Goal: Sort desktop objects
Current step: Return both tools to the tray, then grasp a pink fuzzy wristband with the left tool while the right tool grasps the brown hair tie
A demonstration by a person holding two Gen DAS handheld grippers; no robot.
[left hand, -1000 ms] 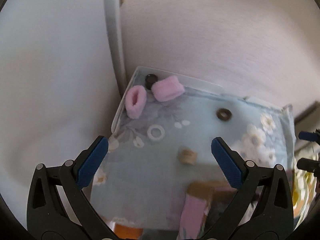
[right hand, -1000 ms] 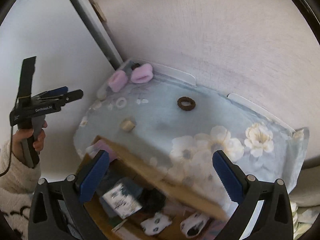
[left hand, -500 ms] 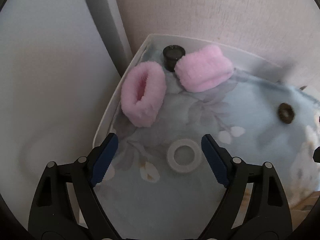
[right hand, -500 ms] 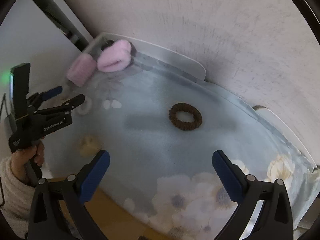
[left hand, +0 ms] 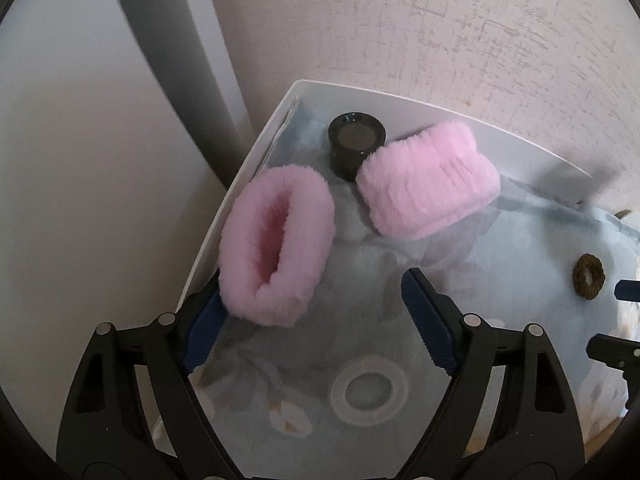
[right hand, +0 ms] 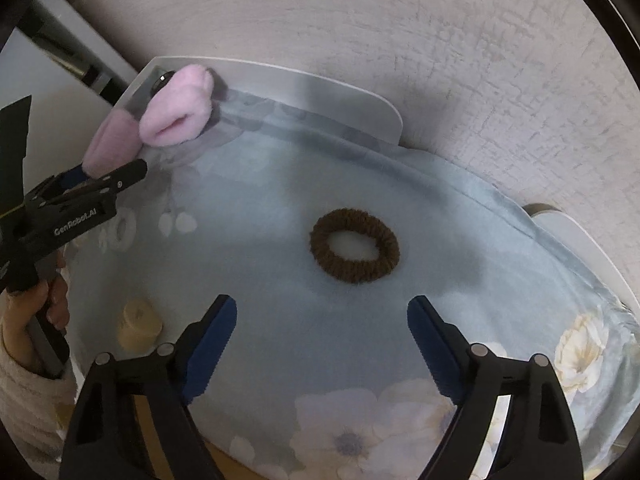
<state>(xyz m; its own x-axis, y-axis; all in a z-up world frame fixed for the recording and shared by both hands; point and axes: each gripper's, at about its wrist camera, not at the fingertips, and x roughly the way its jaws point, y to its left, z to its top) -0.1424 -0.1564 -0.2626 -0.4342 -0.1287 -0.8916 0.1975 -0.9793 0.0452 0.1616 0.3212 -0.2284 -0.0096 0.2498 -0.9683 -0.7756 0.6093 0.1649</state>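
Note:
Two pink fluffy cuffs lie in the table's far left corner, one on its side and one flat, beside a black cap. My left gripper is open, low over the cloth. The near end of the side-lying cuff sits between its fingers, against the left one. A white ring lies under the fingers. A brown hair tie lies just ahead of my right gripper. Its jaws are closing with nothing between them.
A pale blue floral cloth covers the table, with a white raised rim along the wall. A beige little cylinder stands near the left gripper, held by a hand in a fluffy sleeve.
Both grippers came down close to the cloth and their jaws narrowed. The left one moved up to the side-lying pink cuff, past the white ring. The right one closed in on the hair tie.

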